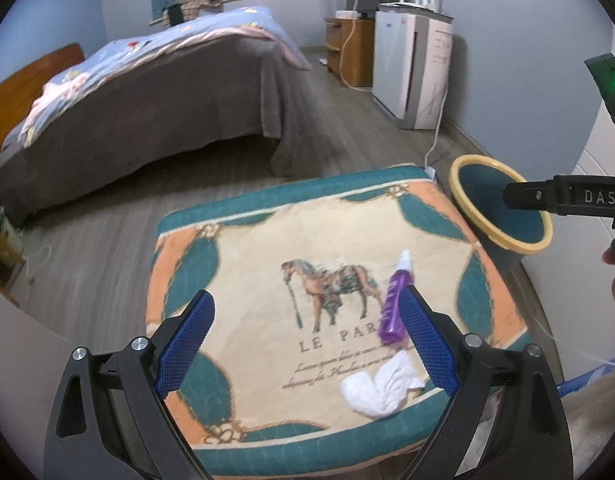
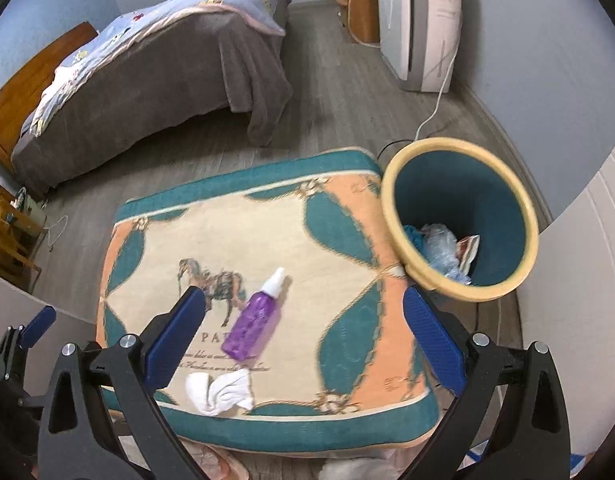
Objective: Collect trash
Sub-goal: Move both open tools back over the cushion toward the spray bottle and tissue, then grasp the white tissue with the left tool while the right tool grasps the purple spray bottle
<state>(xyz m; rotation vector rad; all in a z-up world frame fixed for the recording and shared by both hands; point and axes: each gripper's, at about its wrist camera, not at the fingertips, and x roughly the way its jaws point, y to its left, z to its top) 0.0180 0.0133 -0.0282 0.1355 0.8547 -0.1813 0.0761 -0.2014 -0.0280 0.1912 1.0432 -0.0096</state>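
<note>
A purple spray bottle with a white cap lies on a horse-print cushion; it also shows in the right wrist view. A crumpled white tissue lies just in front of it, also seen in the right wrist view. A teal bin with a yellow rim stands at the cushion's right; it holds crumpled wrappers. My left gripper is open above the cushion's near edge, its right finger next to the bottle. My right gripper is open and empty above the cushion.
A bed with a grey cover stands at the back left. A white appliance and a wooden cabinet stand against the far wall. A white cable runs across the floor to the bin's back.
</note>
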